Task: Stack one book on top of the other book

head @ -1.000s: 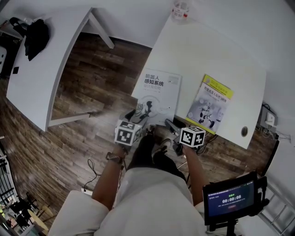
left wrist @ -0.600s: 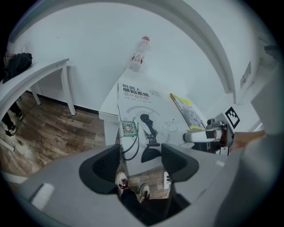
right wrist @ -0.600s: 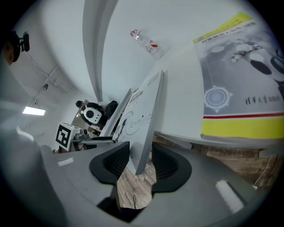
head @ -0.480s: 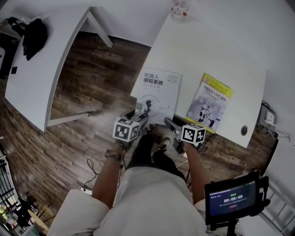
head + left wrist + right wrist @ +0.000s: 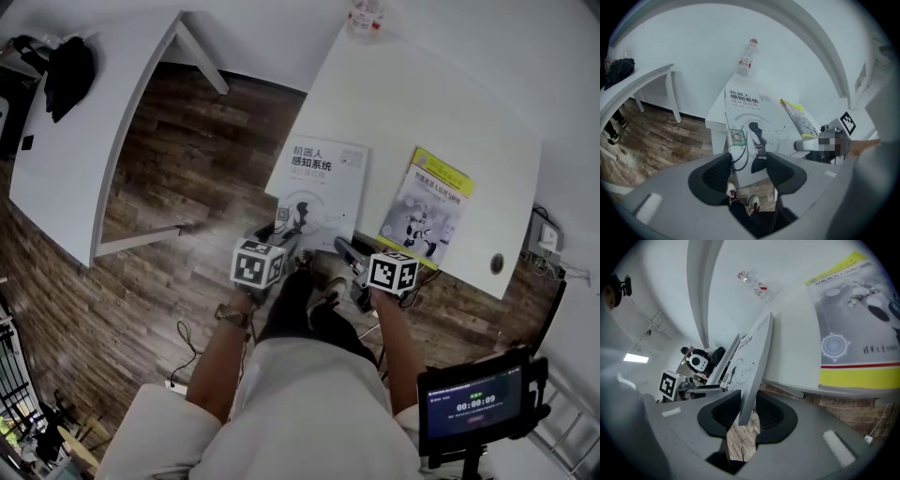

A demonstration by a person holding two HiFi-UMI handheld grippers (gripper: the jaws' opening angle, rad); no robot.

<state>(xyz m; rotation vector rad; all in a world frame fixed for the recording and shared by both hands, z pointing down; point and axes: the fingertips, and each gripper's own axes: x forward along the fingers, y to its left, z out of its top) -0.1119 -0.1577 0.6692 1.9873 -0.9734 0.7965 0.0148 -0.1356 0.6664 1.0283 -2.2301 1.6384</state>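
Note:
Two books lie flat on the white table: a white book at the near left edge and a yellow-edged book to its right. My right gripper is at the white book's near right corner. In the right gripper view that corner stands between the jaws of the right gripper, which are closing, and the pads touch both faces. My left gripper hangs off the book's near left corner. The jaws of the left gripper are wide apart, closing a little, with only floor and shoes between them.
A plastic bottle stands at the table's far edge. A second white table with a black item is at the left, across a strip of wood floor. A screen stands at the lower right.
Both grippers stay at the table's near edge, and neither book has moved.

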